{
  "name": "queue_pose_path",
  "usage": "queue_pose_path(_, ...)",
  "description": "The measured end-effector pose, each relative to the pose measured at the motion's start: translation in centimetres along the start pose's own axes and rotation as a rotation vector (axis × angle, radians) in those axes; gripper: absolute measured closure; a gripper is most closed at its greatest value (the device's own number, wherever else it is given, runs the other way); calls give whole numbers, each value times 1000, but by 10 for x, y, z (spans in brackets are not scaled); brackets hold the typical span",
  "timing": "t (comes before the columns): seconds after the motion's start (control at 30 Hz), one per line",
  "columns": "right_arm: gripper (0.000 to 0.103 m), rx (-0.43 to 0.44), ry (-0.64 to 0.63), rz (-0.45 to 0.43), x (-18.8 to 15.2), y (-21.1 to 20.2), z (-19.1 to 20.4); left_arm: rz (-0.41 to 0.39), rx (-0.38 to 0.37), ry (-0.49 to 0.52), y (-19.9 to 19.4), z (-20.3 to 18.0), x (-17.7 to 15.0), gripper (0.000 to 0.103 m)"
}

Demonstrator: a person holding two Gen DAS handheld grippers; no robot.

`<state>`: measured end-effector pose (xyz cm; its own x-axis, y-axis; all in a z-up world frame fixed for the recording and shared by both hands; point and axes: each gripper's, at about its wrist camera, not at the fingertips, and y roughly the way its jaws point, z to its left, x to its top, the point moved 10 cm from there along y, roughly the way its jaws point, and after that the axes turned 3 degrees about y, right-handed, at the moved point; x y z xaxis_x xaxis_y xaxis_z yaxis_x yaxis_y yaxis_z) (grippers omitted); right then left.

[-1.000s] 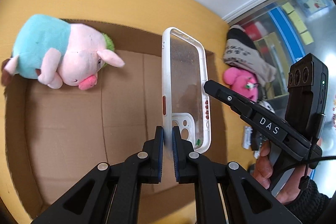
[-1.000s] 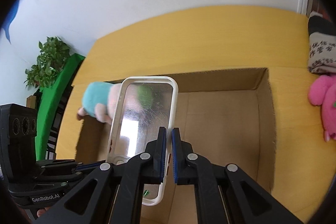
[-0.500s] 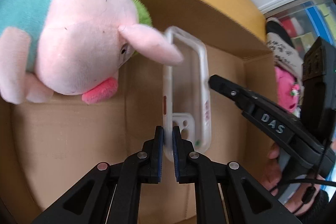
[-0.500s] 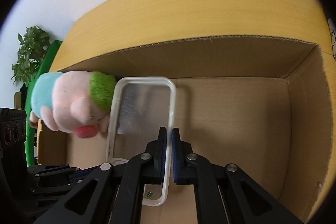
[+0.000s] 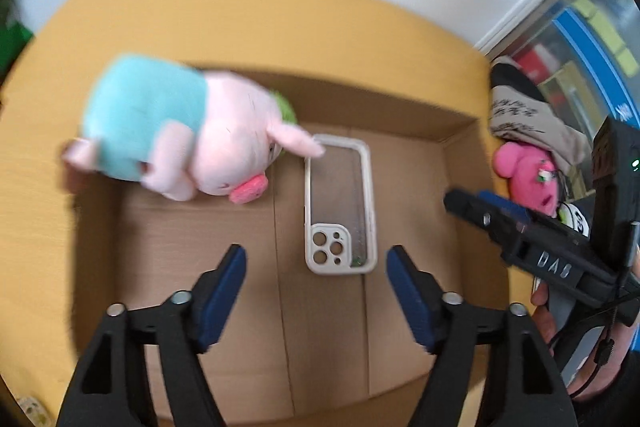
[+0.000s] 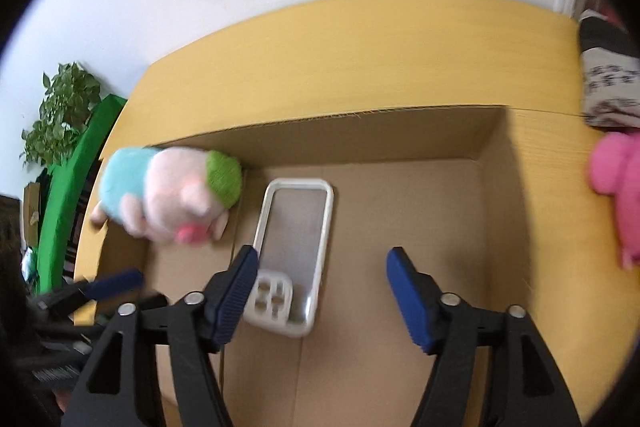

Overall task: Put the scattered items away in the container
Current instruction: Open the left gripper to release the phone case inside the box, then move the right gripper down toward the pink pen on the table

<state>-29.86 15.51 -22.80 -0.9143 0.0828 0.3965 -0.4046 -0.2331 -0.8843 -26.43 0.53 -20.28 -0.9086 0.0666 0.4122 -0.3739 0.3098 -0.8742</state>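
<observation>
Released, the clear rounded phone case (image 5: 339, 211) now lies flat on corrugated cardboard box (image 5: 400, 347); both fingers spread wide, empty.

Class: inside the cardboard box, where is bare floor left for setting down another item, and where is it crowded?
Free: the box floor between the phone case and the right wall, plus the near floor. Crowded: the far left corner, where the plush pig lies beside the case.

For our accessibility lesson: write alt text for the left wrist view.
A clear phone case lies flat in a cardboard box, beyond the open left gripper. A pig plush lies at the box's left.
</observation>
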Motion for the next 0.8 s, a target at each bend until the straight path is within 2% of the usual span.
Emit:
queue_pose_path(0.07,32,-43,-21,-7,-13,-25,2,-47,46,30,-30,-1,-6,9)
queue_pose_path(0.13,32,-83,-39,-24,-28,-52,6,-93,83,49,-63,-3,-15,5)
queue_pose_path(0.33,31,-152,-83,-55,-62,-110,20,-180,132,41,-130,4,-46,1)
queue_pose_path(0.6,31,-171,-131,-158,-78,-178,51,-216,102,37,-176,5,-87,1)
queue_pose_path(0.8,31,-182,-130,-194,-98,-209,61,-241,75,60,-197,-5,-103,1)
